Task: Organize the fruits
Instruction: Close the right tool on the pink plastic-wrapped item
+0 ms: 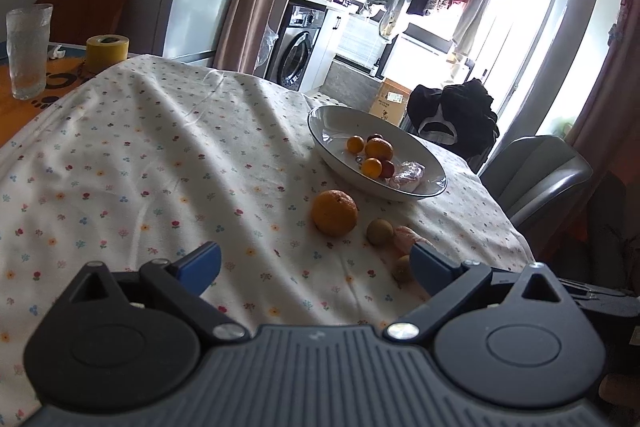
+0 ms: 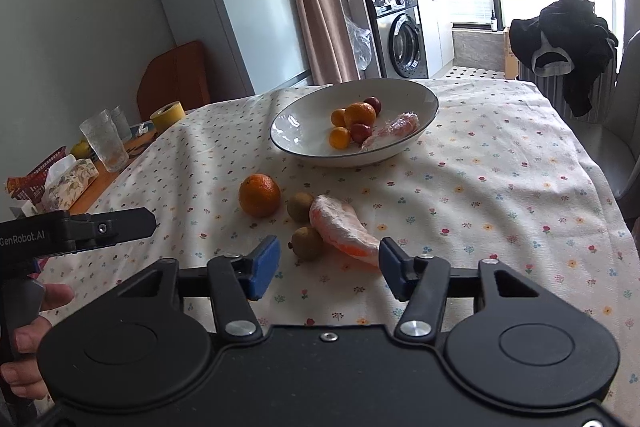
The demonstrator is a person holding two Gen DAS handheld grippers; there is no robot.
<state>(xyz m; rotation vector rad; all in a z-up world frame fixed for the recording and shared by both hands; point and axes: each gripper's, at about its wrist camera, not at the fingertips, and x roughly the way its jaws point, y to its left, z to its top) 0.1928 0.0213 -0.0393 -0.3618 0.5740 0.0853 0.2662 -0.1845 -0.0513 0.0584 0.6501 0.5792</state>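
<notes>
A white bowl [image 2: 424, 95] on the flowered cloth holds small oranges, two dark red fruits and a plastic-wrapped pink wedge [image 2: 394, 129]; it also shows in the left wrist view [image 1: 320, 115]. In front of it lie a large orange [image 2: 259, 195], two brown kiwis [image 2: 300, 206] [image 2: 307, 243] and a second wrapped wedge [image 2: 344, 229]. My right gripper [image 2: 326, 267] is open and empty, just short of the near kiwi and wedge. My left gripper [image 1: 316, 263] is open and empty, near the orange [image 1: 334, 213] and kiwis [image 1: 380, 231].
Glasses [image 2: 105, 141], a yellow tape roll [image 2: 168, 115] and a tissue pack [image 2: 70, 181] stand on the bare wood at the left. A grey chair [image 1: 536, 171] and a chair with black clothes [image 2: 568, 47] stand at the table's far right.
</notes>
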